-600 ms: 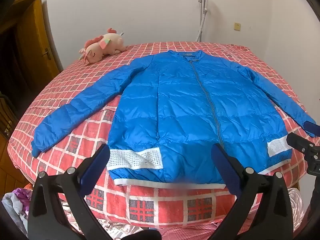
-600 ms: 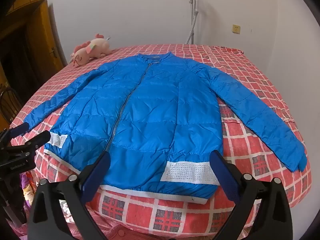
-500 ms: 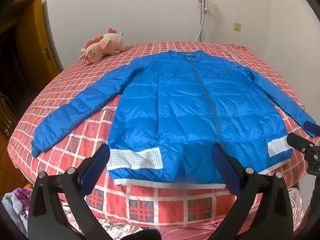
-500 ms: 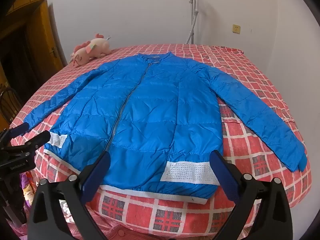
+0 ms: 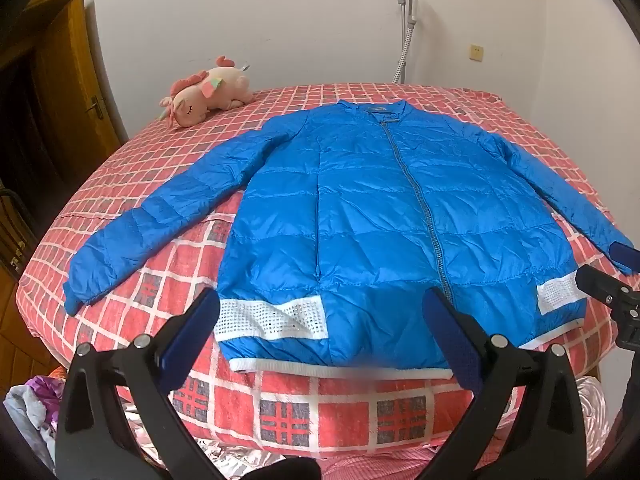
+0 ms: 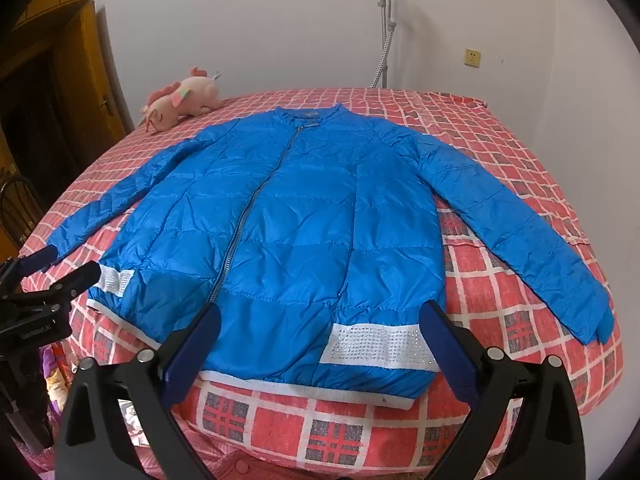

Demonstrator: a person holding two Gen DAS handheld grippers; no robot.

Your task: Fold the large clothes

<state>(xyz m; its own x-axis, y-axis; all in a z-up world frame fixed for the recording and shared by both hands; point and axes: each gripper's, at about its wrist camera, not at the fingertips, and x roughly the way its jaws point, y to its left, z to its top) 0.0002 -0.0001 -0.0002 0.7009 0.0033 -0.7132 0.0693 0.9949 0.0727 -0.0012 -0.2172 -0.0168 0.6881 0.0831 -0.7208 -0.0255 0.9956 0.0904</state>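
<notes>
A blue quilted jacket (image 5: pixel 372 220) (image 6: pixel 304 224) lies flat and zipped on the bed, front up, both sleeves spread out to the sides, white bands at the hem. My left gripper (image 5: pixel 320 328) hovers open in front of the hem, left of the zip, with nothing between its fingers. My right gripper (image 6: pixel 320 332) is also open and holds nothing, hanging before the hem's right half. Each gripper shows at the edge of the other's view: the right one (image 5: pixel 616 280) by the right cuff, the left one (image 6: pixel 52 272) by the left cuff.
The bed (image 5: pixel 280 408) has a red checked cover. A pink plush toy (image 5: pixel 204 96) lies at its far left corner. A garment steamer pole (image 5: pixel 406 20) stands against the back wall. A wooden door (image 5: pixel 60 92) is at left. Loose clothes (image 5: pixel 28 404) lie on the floor.
</notes>
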